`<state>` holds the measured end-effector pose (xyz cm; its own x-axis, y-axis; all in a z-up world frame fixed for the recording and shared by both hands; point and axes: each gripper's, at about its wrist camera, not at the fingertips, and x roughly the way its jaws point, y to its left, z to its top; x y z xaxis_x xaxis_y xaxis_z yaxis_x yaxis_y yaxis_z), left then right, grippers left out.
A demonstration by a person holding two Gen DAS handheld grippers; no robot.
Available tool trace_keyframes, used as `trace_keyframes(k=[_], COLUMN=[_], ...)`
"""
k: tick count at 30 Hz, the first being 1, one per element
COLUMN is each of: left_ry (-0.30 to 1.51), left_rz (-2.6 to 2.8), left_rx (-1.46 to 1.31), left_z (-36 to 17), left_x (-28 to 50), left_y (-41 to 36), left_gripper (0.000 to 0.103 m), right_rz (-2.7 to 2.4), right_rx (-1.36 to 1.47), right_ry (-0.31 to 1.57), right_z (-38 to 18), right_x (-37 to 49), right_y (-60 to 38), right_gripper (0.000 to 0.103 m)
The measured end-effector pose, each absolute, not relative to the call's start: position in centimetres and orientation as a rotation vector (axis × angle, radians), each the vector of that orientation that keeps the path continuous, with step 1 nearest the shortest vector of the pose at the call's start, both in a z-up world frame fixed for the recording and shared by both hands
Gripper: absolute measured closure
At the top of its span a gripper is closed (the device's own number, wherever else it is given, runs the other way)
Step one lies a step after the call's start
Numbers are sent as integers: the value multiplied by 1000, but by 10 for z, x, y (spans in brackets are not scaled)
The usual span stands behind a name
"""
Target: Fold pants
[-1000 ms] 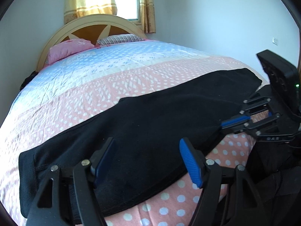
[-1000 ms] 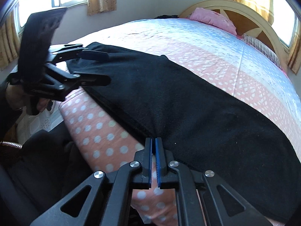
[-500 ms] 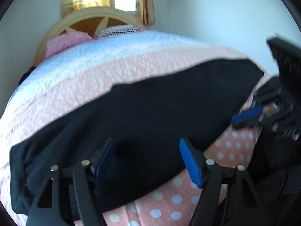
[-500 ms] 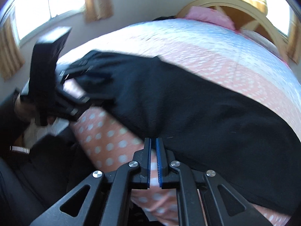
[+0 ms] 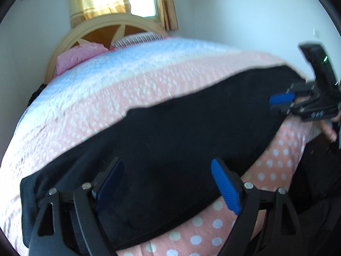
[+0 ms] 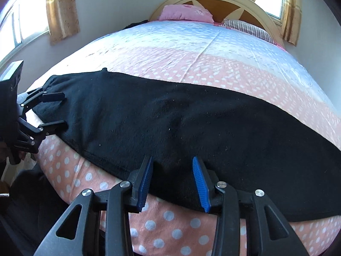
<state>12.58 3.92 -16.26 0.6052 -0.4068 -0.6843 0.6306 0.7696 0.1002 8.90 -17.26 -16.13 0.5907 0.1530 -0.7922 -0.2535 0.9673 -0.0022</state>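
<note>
Black pants lie flat in a long band across the near edge of the bed. My left gripper hovers over one end of them. Its jaws are wide and still opening, with the cloth below and between the pads but not pinched. In the right wrist view the left gripper straddles the end of the pants. My right gripper hangs over the near hem farther along, jaws opening, fabric showing between the blue pads. The right gripper also shows at the far end of the pants.
The bed cover is pink with white dots, then pale blue. A pink pillow and a striped pillow lie by the arched headboard. Curtained windows stand behind. A person's hand and dark clothing are at the bedside.
The right gripper, shut before, now has its pads apart and has slid sideways along the near hem. The left gripper's jaws have widened a little.
</note>
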Motion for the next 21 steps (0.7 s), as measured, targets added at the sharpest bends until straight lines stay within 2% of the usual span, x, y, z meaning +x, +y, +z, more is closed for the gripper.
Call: trace_keyframes(k=[4,8,21], left_ry=[726,711,700], left_rz=[-621,-601,-398], left_rx=[273,307,327], left_z=[-167,-163,-158], left_x=[131,130,157], left_y=[50,51,82], left_gripper=[14,8,7], right_rz=[255,271,454], right_rx=[-116,-115,8], right_ry=[939,938,945], right_z=[-153,-148,-128], right_x=[105,118,213], right_y=[-174,-173,-109], right_gripper=[62,62,62])
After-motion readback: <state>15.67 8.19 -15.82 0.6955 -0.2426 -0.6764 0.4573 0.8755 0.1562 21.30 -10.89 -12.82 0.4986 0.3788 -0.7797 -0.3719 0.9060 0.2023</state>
